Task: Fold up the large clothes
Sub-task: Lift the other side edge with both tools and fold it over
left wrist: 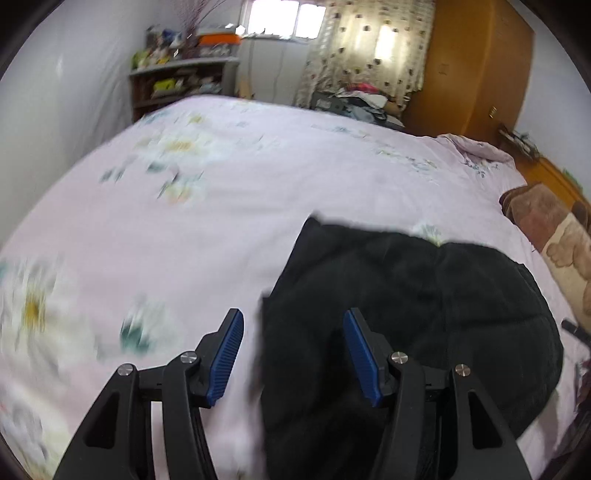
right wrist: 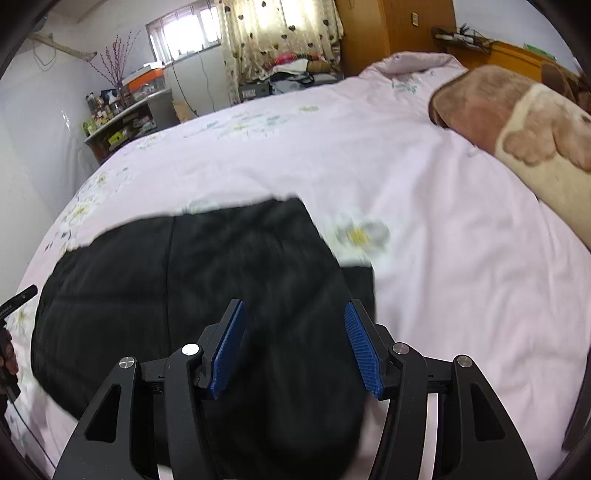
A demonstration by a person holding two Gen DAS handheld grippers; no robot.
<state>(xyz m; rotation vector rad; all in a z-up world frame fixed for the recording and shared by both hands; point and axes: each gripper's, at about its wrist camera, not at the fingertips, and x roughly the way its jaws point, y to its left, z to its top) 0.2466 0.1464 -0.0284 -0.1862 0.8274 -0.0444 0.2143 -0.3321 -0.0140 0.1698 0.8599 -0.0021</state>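
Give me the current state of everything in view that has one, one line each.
Black padded garment: lying on the bed, partly folded, not held.
Left gripper: jaws open, empty, over the garment's left edge.
Right gripper: jaws open, empty, over the garment.
Pink floral bedsheet: spread mostly flat over the bed.
Brown and cream plush blanket: bundled at the bed's right edge.
Heart-patterned curtain: drawn.

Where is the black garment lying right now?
The black garment lies on the pink floral bedspread, under both open grippers, left of the brown blanket in the right wrist view.
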